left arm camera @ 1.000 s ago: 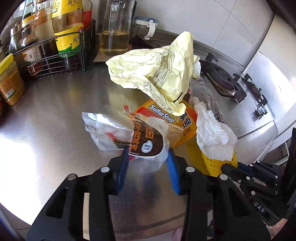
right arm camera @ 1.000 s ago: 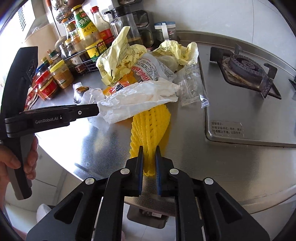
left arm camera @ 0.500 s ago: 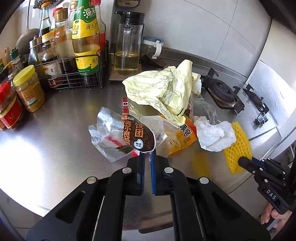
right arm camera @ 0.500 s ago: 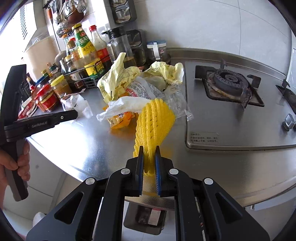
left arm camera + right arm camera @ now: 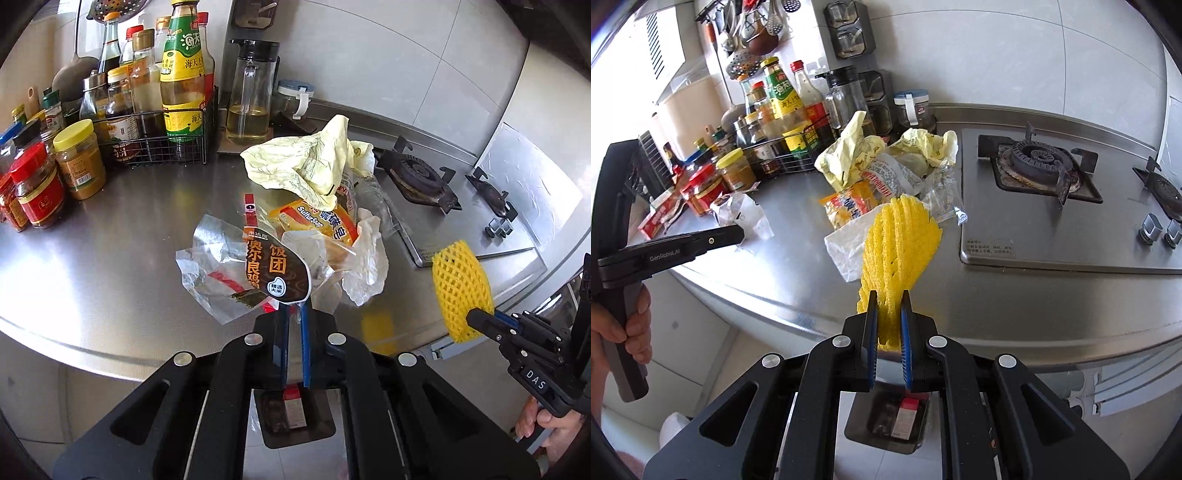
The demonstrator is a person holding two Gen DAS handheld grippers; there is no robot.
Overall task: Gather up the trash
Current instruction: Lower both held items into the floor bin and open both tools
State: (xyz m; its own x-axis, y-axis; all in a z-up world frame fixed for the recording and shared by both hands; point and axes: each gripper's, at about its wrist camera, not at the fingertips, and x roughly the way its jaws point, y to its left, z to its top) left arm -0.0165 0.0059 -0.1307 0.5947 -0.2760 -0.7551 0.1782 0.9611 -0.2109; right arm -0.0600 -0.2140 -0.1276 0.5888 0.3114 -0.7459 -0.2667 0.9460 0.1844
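The left gripper [image 5: 293, 314] is clenched on the bottom edge of a clear rice-ball wrapper [image 5: 255, 271], lifted off the steel counter [image 5: 110, 236]; the right gripper [image 5: 889, 325] pinches the end of a yellow foam net [image 5: 899, 240] over the counter's front edge. Both look feather-light, soft and crushable, and the film probably slippery, so an edge pinch suits each.

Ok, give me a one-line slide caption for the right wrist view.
Right gripper clamps yellow foam fruit net above the steel counter's edge, remaining wrappers heaped beside the gas stove.
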